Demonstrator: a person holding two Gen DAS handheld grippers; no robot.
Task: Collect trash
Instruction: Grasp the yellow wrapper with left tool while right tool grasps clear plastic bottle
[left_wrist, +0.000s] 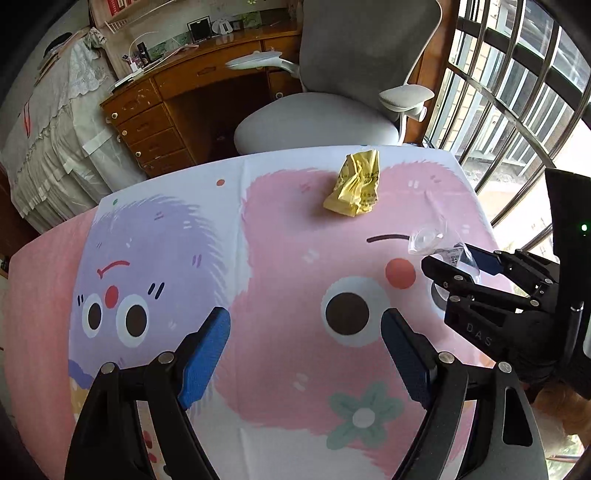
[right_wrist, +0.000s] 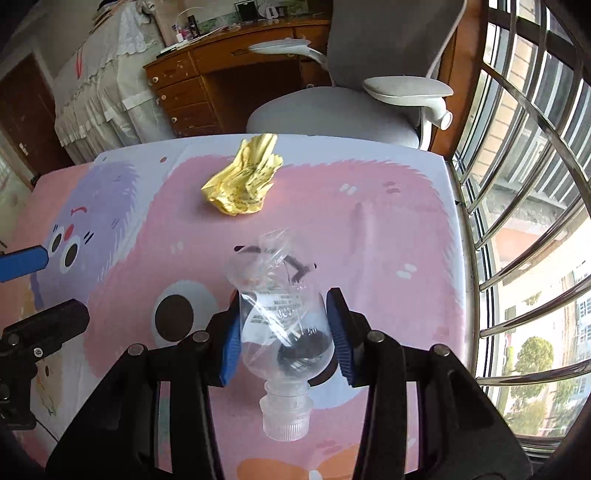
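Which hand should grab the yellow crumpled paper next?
Probably the left. The left gripper is open and holds nothing, with the yellow crumpled paper lying ahead of it on the table. The right gripper is already shut on the clear plastic bottle.

Ahead of me a grey chair (left_wrist: 332, 92) sits tucked at a wooden desk (left_wrist: 192, 85) with drawers. A lace-covered cabinet (left_wrist: 55, 122) stands left. Daylight pours through the barred window (right_wrist: 524, 184) on my right.
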